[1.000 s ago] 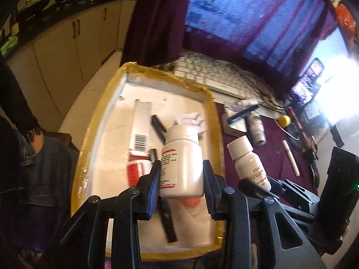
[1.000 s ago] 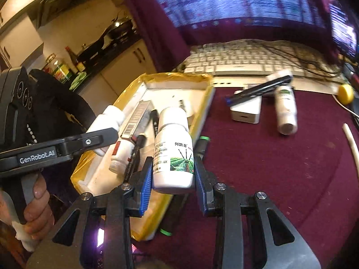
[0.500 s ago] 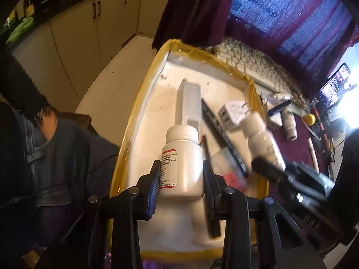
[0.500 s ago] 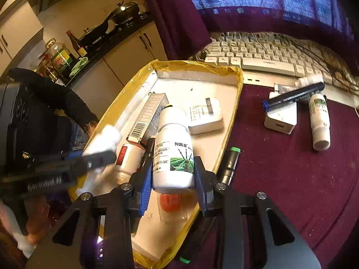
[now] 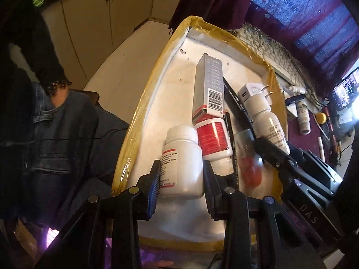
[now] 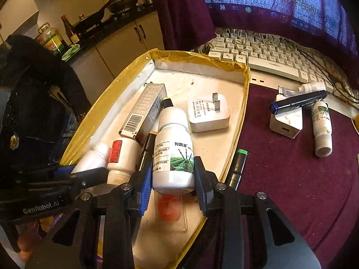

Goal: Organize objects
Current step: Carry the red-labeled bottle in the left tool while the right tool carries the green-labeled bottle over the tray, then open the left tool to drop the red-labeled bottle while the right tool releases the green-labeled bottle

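Yellow-rimmed white tray (image 6: 245, 76) gathers the clutter: grey barcoded carton (image 6: 143, 109), white plug adapter (image 6: 208, 112). Over it the left gripper (image 5: 181, 179) clamps a plain white pill bottle (image 5: 181, 163), and the right gripper (image 6: 171, 177) clamps a white bottle with a green field label (image 6: 172, 152) (Chinese print), likely for setting down inside. "GenRobot.AI" marks the left tool.
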{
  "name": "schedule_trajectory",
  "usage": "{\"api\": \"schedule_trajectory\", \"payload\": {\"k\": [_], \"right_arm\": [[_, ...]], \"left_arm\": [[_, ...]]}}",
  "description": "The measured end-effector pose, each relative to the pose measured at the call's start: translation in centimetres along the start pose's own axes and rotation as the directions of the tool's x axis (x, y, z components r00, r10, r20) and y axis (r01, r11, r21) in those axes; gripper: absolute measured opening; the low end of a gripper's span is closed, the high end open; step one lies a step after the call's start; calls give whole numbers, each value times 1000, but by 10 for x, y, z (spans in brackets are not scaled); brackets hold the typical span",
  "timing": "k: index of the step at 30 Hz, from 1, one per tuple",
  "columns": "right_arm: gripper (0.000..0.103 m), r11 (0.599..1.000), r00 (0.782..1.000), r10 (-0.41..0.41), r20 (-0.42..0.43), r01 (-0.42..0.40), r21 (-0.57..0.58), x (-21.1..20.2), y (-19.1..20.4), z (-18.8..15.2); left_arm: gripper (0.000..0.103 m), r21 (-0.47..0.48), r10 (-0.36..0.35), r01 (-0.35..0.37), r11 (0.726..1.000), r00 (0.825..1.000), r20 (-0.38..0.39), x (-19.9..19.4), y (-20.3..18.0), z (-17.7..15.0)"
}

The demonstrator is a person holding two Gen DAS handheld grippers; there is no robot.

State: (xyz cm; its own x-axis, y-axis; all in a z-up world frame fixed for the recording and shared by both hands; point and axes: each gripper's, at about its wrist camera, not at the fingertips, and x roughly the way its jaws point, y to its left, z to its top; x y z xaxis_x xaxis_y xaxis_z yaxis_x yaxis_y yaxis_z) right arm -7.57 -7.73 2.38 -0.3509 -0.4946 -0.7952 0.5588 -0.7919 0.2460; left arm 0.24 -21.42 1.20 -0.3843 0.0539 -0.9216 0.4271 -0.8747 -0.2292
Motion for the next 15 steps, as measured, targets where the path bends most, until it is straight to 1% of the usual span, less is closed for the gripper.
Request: {"api": "schedule_trajectory", "payload": {"k": [2,5,7,9,11,12,13,14,15], "right_arm": [[32,1000,1000,-2,-3,2,-3,3,1,-1],[32,1000,1000,-9,-7,9,-2,7,1,-3],[32,1000,1000,-5,-9,5,7,6,1,-3],[32,1000,1000,7,-9,-7,20,6,-1,-3],[32,1000,1000,2,-10,-2,31,6,-2,-2],[32,999,1000,1,-12,0,35,6,-2,-2],[32,999,1000,0,-13,1,33,5,-3,-2],[32,999,1000,-1,-13,1,32,5,-2,-3],[32,1000,1000,0,-11,0,31,5,-2,-4]], "left_arm": [[31,5,2,-2,1000,1000,5,0,0,0],[31,19,27,-28,999,999,16,-1,-2,-2],[31,21,32,-32,999,999,17,-1,-2,-2],[31,4,11,-11,1000,1000,20,-3,1,-2],[33,-2,-12,12,1000,999,30,-5,2,-1],[38,-2,-12,13,1000,999,37,-6,2,-1],[46,0,-7,7,1000,999,45,-6,0,-2],[50,12,-4,3,1000,998,59,-8,-1,-3],[56,23,-5,3,1000,997,71,-9,-3,-5]]}}
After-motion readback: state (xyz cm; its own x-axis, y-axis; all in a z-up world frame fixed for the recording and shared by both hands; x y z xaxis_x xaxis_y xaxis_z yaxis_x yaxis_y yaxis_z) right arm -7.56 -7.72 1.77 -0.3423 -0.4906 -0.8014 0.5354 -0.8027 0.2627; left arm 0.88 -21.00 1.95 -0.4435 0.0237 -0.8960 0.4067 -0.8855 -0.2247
